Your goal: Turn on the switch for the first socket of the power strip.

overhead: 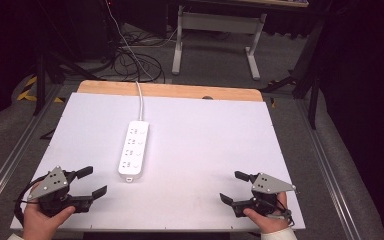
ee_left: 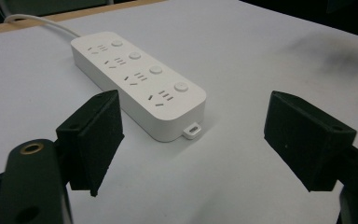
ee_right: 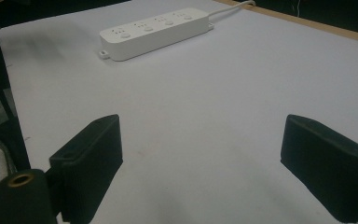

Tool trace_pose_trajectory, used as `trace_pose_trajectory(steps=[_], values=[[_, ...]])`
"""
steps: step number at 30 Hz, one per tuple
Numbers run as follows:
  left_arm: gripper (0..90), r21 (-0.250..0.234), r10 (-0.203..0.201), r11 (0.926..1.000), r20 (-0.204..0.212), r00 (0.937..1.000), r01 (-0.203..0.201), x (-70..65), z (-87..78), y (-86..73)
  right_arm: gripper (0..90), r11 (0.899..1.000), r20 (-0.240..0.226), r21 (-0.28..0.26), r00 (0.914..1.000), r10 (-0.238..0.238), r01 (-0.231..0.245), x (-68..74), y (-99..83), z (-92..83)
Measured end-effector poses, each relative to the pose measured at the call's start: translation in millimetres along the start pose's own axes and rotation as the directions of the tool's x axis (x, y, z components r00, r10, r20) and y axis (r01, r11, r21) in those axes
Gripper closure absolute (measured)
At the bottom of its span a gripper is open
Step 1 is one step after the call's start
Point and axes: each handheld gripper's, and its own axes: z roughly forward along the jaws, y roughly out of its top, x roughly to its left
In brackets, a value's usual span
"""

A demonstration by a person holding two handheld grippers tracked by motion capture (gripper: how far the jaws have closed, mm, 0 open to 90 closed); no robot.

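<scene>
White flat tabletop sheet [overhead: 205, 150], white four-socket plastic power strip [overhead: 133, 149] lying near its middle, cord running to the far edge.
My left gripper [overhead: 94, 181] and right gripper [overhead: 231, 186] sit at the near corners, jaws wide apart, nothing between them, both well apart from the strip.

A white sheet [overhead: 205, 150] covers the wooden table [overhead: 180, 91], whose bare edge shows along the sheet's far side. Beyond the table, black cables [overhead: 135, 62] lie tangled on the grey floor [overhead: 215, 65], and a white desk frame [overhead: 217, 30] stands farther back.
</scene>
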Motion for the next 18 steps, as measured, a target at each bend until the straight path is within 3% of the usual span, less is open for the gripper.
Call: trace_pose_trajectory(steps=[2,10,17,18], values=[[20.0,0.002,0.020,0.9998,-0.004,0.9998,-0.020,-0.3,-0.8,1.3,13.8,1.000,0.001,-0.001,1.0000,-0.003,0.003,0.4,-0.1,-0.4],[21.0,0.006,0.024,0.9997,-0.004,0.9997,-0.024,-0.8,-3.0,3.4,14.4,1.000,0.002,-0.003,0.9999,-0.015,0.015,0.2,-0.4,-1.0],[21.0,0.030,0.073,0.9969,-0.024,0.9970,-0.072,-3.1,-3.6,5.9,15.1,1.000,-0.017,-0.011,0.9997,-0.018,0.018,1.2,-0.2,0.1],[21.0,0.026,0.066,0.9975,-0.018,0.9977,-0.066,-3.4,-3.5,5.9,15.1,1.000,-0.021,-0.014,0.9997,-0.015,0.015,1.1,-0.2,0.1]])
